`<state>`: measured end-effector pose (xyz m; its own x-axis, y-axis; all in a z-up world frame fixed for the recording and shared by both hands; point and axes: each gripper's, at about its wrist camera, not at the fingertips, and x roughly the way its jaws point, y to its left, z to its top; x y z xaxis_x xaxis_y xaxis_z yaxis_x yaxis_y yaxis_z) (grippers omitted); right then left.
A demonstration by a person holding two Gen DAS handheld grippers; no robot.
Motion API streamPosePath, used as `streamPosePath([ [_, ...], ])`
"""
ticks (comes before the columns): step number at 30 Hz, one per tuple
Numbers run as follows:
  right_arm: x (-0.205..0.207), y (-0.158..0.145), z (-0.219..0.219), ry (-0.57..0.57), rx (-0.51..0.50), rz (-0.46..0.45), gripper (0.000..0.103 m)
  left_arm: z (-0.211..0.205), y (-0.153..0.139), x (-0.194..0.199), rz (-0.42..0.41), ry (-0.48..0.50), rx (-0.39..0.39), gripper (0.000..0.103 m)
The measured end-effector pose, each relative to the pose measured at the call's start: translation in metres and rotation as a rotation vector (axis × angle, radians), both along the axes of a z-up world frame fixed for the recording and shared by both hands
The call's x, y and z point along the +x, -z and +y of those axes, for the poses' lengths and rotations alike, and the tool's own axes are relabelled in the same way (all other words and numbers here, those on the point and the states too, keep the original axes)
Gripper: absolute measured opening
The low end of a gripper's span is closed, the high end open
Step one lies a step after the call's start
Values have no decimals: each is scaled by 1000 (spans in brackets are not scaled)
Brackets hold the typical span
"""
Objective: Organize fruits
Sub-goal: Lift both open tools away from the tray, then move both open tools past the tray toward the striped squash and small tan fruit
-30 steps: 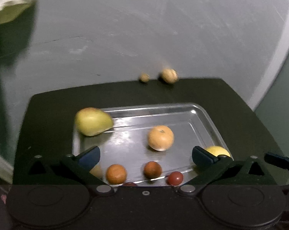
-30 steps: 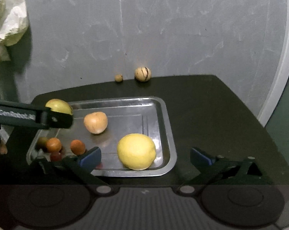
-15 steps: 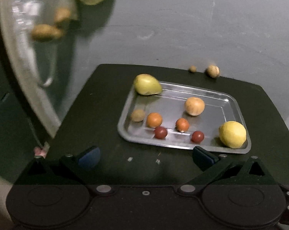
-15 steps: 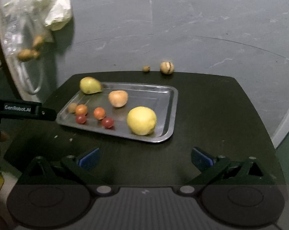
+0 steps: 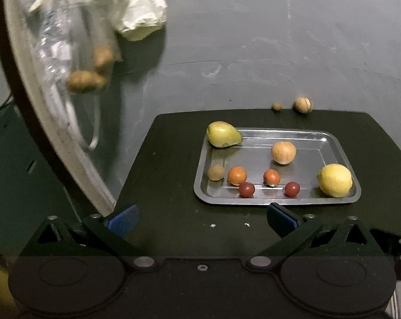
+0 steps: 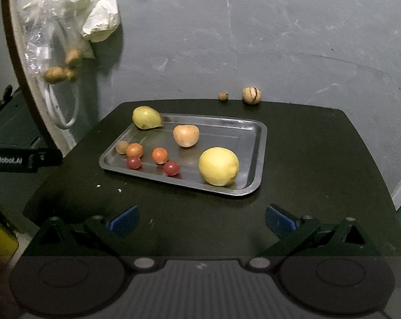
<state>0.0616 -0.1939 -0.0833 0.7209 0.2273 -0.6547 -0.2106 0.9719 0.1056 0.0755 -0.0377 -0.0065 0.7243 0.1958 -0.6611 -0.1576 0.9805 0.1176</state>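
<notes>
- Two grippers, both w/ jaws spread wide, nothing between fingers: left gripper (image 5: 201, 216) and right gripper (image 6: 201, 218) hover above near part of the dark table (image 6: 320, 159), short of the tray.
- Left gripper body also shows at left edge of the right wrist view, a black bar w/ white lettering, clear of the tray.
- Metal tray (image 6: 261, 143) lies flat on table, ahead of both grippers; fruits sit inside it.
- Tray contents, near to far (right wrist view): lemon (image 6: 218, 166) at near-right corner, largest item; two red cherry tomatoes (image 6: 171, 168) along near rim, apart from each other; two orange round fruits (image 6: 160, 155) just behind them; small brown fruit (image 6: 122, 146) at left end, touching or just beside the left orange one, cannot tell which.
- Peach-coloured fruit (image 6: 186, 135) approx. mid-tray, alone.
- Green-yellow pear (image 6: 146, 117) at far-left corner, resting on/over the rim.
- Outside tray: striped round fruit (image 6: 251, 95) and small brown nut-like item (image 6: 222, 96) at table's far edge, near each other, well apart from tray.
- Few white crumbs (image 6: 119, 190) on table between grippers and tray.
- Clear plastic bag (image 6: 41, 40) w/ brown fruits hangs at far left against grey wall; crumpled white bag (image 6: 100, 24) beside it.
</notes>
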Motion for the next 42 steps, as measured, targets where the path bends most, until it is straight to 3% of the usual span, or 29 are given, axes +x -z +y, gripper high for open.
streamPosePath([
  [10,19,-2,39,186,-32,8,103,42,-1,44,-39,190,1,102],
  [17,17,-5,53,257,-100,46,103,56,11,69,-11,244,-91,102],
  [24,28,-5,53,283,-132,70,103,51,20,92,34,268,-113,102],
  [31,63,-1,40,258,-98,53,103,39,12,130,32,233,-94,102],
  [42,161,28,-14,118,-46,42,103,-2,20,227,104,105,-68,102],
])
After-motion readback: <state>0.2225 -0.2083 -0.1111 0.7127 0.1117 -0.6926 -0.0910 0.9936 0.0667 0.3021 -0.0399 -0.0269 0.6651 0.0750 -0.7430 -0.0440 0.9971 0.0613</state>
